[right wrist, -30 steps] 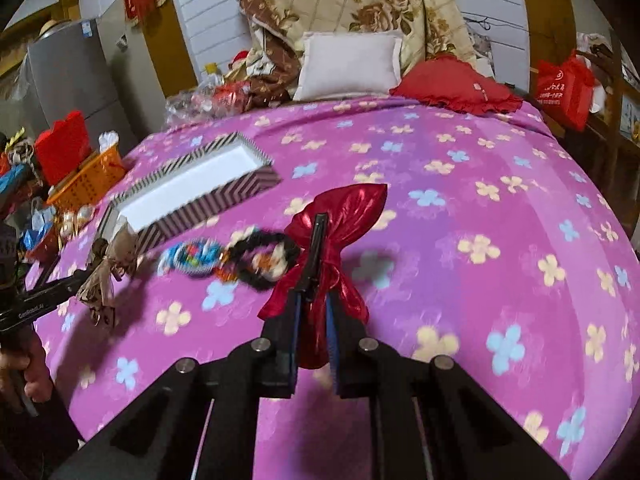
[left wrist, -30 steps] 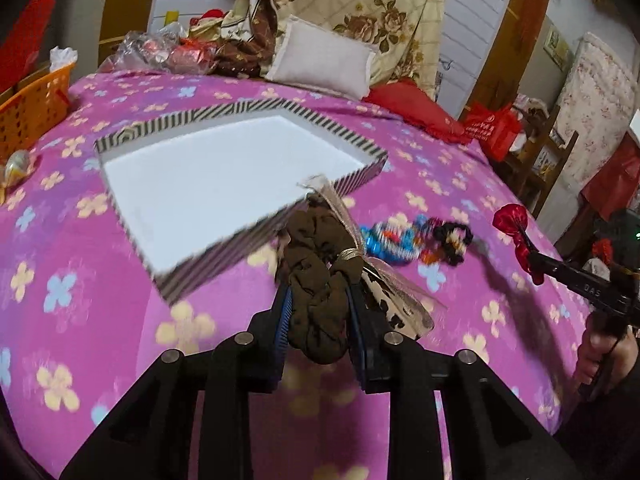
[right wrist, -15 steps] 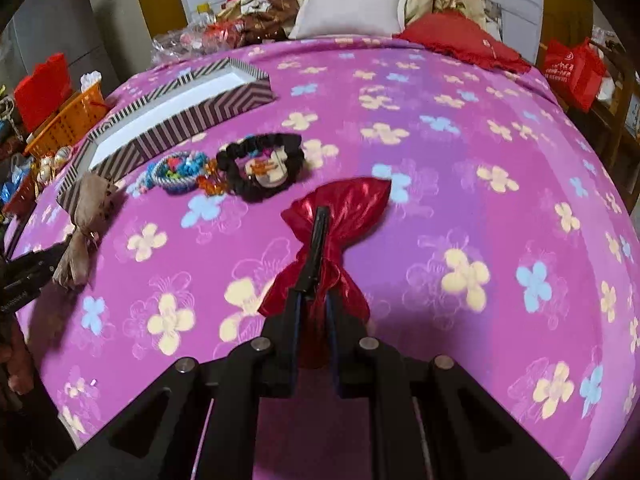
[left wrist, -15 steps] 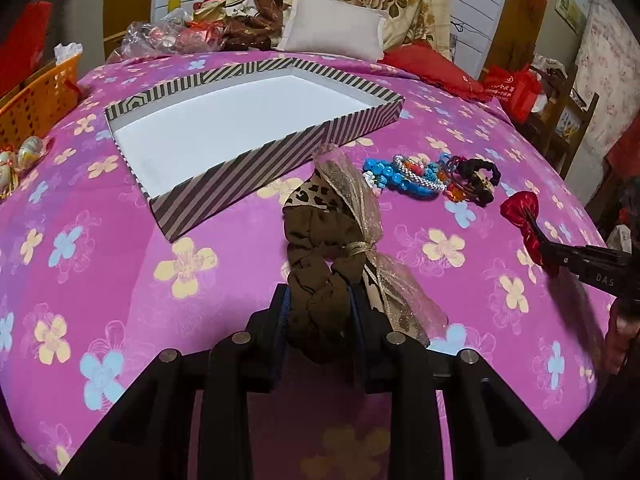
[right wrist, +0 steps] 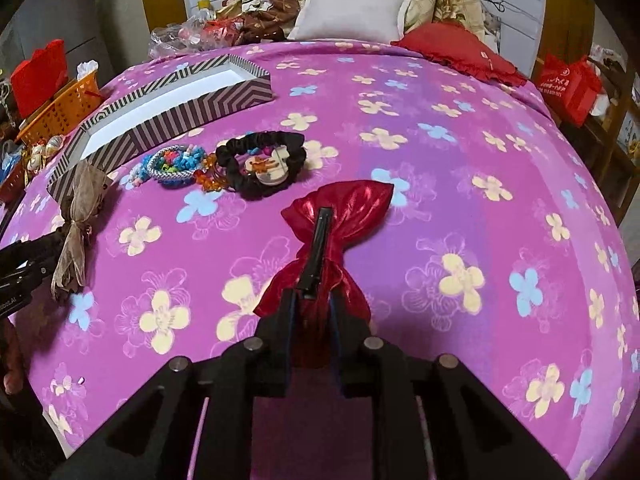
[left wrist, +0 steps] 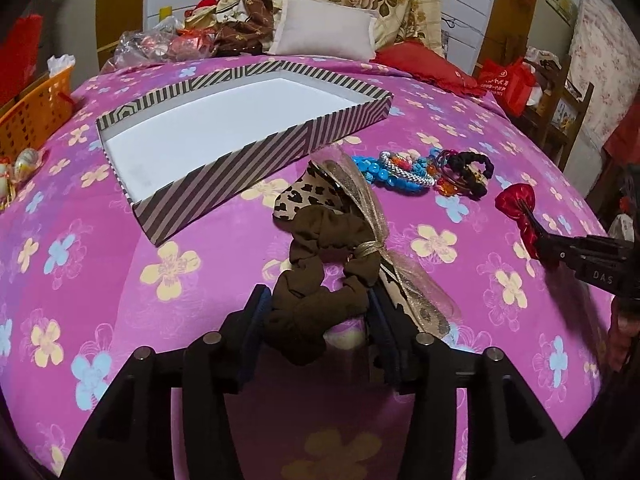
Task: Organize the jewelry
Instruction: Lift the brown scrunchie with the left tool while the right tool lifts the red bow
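My left gripper (left wrist: 318,312) has its 2 fingers spread fairly wide, the brown scrunchie (left wrist: 320,276) sitting between the pads with a leopard-print and gauzy gold ribbon bow knotted to it; whether the pads press on it I cannot tell. It lies on the pink flowered bedspread (left wrist: 120,280), just in front of the striped box (left wrist: 224,184), whose white inside is bare. My right gripper (right wrist: 312,308) is pinched nearly closed on a shiny red satin bow (right wrist: 352,208) with a black clip along its middle, resting on the bedspread. Beyond it lie a black scrunchie (right wrist: 260,164) with a cream charm and a blue beaded bracelet (right wrist: 172,166), touching each other beside the box.
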A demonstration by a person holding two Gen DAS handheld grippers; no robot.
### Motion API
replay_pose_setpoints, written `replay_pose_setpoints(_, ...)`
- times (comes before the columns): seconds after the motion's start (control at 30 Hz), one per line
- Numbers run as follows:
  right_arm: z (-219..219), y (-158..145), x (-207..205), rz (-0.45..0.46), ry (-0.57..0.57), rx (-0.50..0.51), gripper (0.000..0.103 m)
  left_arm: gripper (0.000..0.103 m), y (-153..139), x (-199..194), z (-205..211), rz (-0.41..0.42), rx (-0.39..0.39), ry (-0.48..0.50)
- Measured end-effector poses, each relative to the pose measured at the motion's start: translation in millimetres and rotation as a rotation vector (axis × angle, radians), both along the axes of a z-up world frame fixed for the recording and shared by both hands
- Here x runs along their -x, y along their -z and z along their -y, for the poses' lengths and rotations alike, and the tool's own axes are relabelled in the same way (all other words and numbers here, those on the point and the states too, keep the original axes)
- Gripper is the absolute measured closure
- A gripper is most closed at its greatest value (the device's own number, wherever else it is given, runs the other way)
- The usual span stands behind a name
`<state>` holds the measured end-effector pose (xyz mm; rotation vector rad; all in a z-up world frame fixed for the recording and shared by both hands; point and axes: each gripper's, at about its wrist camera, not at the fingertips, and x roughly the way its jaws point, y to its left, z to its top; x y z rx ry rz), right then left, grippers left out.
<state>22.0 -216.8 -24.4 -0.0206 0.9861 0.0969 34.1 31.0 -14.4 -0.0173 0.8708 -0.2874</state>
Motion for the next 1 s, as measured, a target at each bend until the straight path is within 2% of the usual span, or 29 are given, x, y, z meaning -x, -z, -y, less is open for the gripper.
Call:
replay_pose_setpoints(0.27,-2.0,-0.3,1.3,0.005,0.0,0.013,0.079,0.086,-2.8,-1.3,-12.5,-0.017,0.048,-0.033)
replay_pose_setpoints(0.43,1.1,-7.5,5.9,0.044,0.008,0.0,0.065,0.086,-14.5,5.8,-28.7,0.022,0.103,-0.092)
replay_pose_setpoints(0.53,4.6,-14.9,8.4,0.077,0.019,-0.014,0.049,0.086,-18.2,10.6,-35.2,0.034,0.123,-0.121)
replay_pose_setpoints(0.83,6.1,-4.4,2.1,0.033,0.026,-0.018,0.048,0.086,-15.0,7.2,-29.6,0.021,0.109,-0.123)
replay_pose_setpoints(0.9,4.8,-0.8,0.1,0.022,0.021,-0.015,0.048,0.086,-15.1,4.6,-19.8,0.024,0.103,-0.087)
replay_pose_setpoints(1.0,3.3,2.5,-0.4,0.02,0.017,-0.015,0.042,0.085,-10.3,-4.0,-1.6,0.016,0.052,-0.046)
